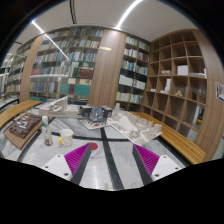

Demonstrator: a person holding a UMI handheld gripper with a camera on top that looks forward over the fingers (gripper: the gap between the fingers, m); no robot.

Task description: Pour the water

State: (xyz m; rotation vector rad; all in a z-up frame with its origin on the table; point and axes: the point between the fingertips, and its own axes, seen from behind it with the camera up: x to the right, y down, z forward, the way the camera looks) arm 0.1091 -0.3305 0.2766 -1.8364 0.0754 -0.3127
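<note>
Pink pads (77, 156) nearest; gripper (112, 160) spread wide, empty, above the table (110, 165). Cup (66, 134) just ahead of the left finger, bottle (46, 128) beside the cup. Risk: long reach, clutter near the cup, could knock it or spill.

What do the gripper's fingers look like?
The gripper has two light grey fingers. Each has a bright magenta pad on its inner face, shaped like a wedge that narrows toward the tip. No cables, markings or sleeve are visible.
</note>
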